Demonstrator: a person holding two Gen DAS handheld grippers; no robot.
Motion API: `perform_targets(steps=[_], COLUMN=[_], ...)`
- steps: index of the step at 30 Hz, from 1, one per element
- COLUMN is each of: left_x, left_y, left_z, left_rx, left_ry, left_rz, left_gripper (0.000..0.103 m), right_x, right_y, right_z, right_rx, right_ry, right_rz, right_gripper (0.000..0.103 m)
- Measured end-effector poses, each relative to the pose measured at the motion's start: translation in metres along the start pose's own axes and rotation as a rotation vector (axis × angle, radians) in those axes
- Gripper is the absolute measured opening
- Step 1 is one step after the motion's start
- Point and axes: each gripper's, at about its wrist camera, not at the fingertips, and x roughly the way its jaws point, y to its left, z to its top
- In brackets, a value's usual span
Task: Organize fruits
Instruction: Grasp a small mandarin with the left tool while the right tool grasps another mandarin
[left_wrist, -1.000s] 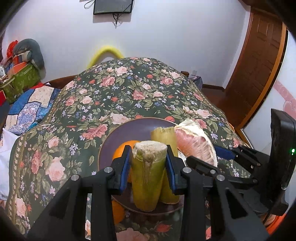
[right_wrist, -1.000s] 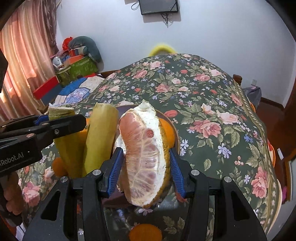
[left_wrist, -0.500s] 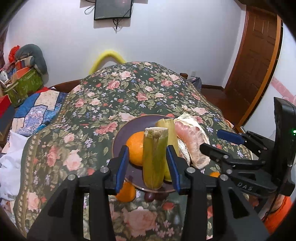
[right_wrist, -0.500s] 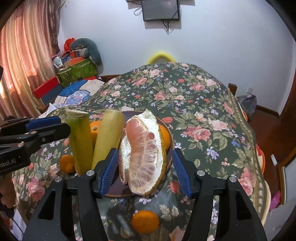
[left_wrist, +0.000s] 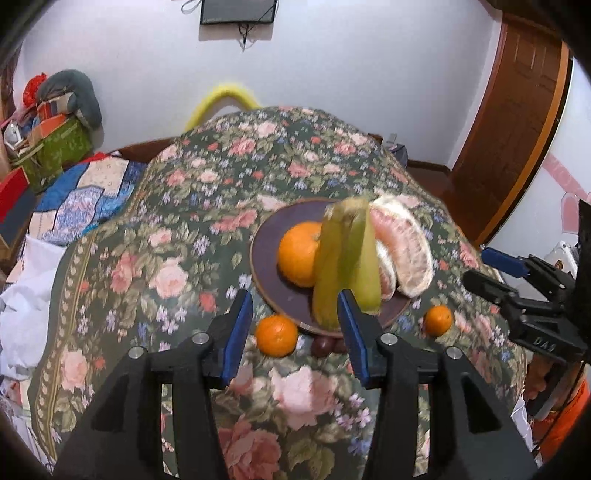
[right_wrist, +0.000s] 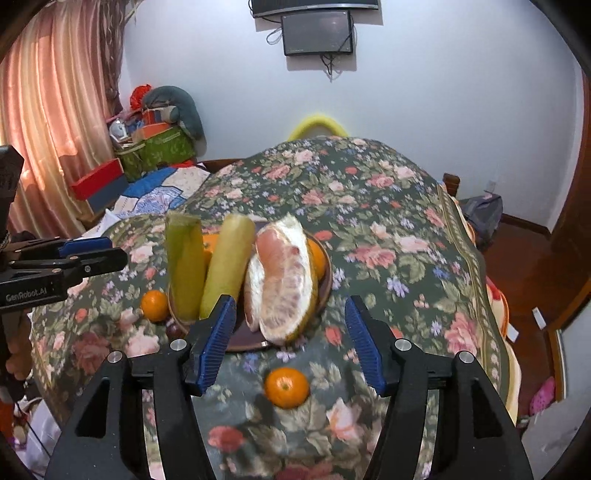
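Note:
A dark purple plate (left_wrist: 267, 258) on the floral cloth holds an orange (left_wrist: 297, 253), two upright green cane pieces (left_wrist: 332, 273) and a peeled pomelo wedge (left_wrist: 406, 251). My left gripper (left_wrist: 294, 295) hangs just short of the plate's near rim, its jaws opening with nothing between the pads. My right gripper (right_wrist: 290, 301) stands open in front of the pomelo wedge (right_wrist: 284, 280) without touching it. Small oranges lie loose on the cloth: one (left_wrist: 276, 335) by the left gripper, one (right_wrist: 286, 387) under the right gripper. Each gripper shows at the edge of the other's view, the right gripper (left_wrist: 485, 267) and the left gripper (right_wrist: 116, 251).
Small dark fruits (left_wrist: 323, 345) lie against the plate's near rim. The floral cloth (left_wrist: 177, 206) drops off at its edges. Bags and boxes (right_wrist: 155, 144) are piled at the far left. A wooden door (left_wrist: 517, 122) is at the right. A person's orange sleeve (left_wrist: 561, 424) is lower right.
Both grippers let go, the left of a cane piece and the right of the pomelo wedge, and drew back from the plate with wider jaws. The fruit stays on the plate.

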Motion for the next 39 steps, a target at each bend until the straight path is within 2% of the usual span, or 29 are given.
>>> perform_targets(steps=[10, 19, 26, 30, 39], left_x=[0.027, 0.055, 0.066, 0.071, 0.066], left_y=[0.011, 0.016, 0.013, 0.012, 0.01], left_z=[-0.033, -0.042, -0.037, -0.034, -0.035], left_rx=[-0.003, -0.035, -0.04, -0.032, -0.02], left_ry=[0.104, 0.155, 0.14, 0.14, 0.122], left_rz=[-0.006, -0.026, -0.008, 0.008, 0.014], left_gripper=[0.047, 0.047, 0.045, 0.037, 0.035], right_x=[0.008, 0.028, 0.031, 0.033, 0.028], right_y=[0.004, -0.005, -0.004, 0.0, -0.001], right_z=[-0.031, -0.053, -0.054, -0.053, -0.045], right_rx=[-0.008, 0.035, 0.026, 0.01, 0.031], right_ry=[0.064, 0.12, 0.128, 0.129, 0.102], right_rz=[-0.026, -0.022, 0.028, 0.054, 0.052], right_gripper=[0.058, 0.058, 0.044, 0.032, 0.031])
